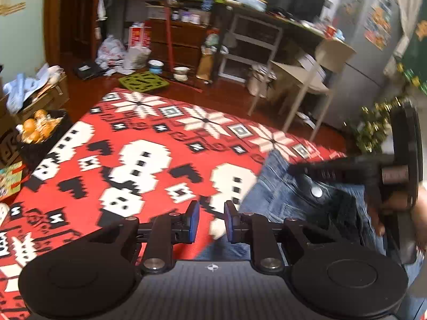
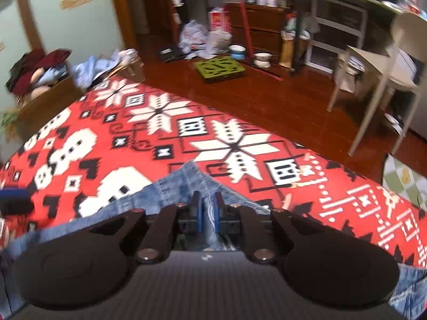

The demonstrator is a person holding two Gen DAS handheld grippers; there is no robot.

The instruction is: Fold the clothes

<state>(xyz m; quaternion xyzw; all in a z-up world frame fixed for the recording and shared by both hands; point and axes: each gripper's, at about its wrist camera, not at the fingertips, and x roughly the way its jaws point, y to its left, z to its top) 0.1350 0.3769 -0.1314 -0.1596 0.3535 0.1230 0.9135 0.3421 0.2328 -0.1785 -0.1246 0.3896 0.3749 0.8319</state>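
The jeans lie on the red patterned blanket, bunched at the waistband with the metal button showing. The right gripper is closed narrow on a ridge of denim, which rises in a peak between its blue pads. The left gripper hovers just beside the jeans' edge, its jaws parted and nothing between them.

The main risk, as I judge it, is the one-sided hold. With only one gripper pinching, any lift or pull would drag the heavy denim into a twist, and the fold line would come out crooked. The pinch takes only a narrow ridge of cloth, so the weight of the jeans could slip it free. The blanket is soft and loose-looking; a low pass of the left gripper could catch it along with the denim. Both views are blurred, so I cannot tell how many layers the right one holds.
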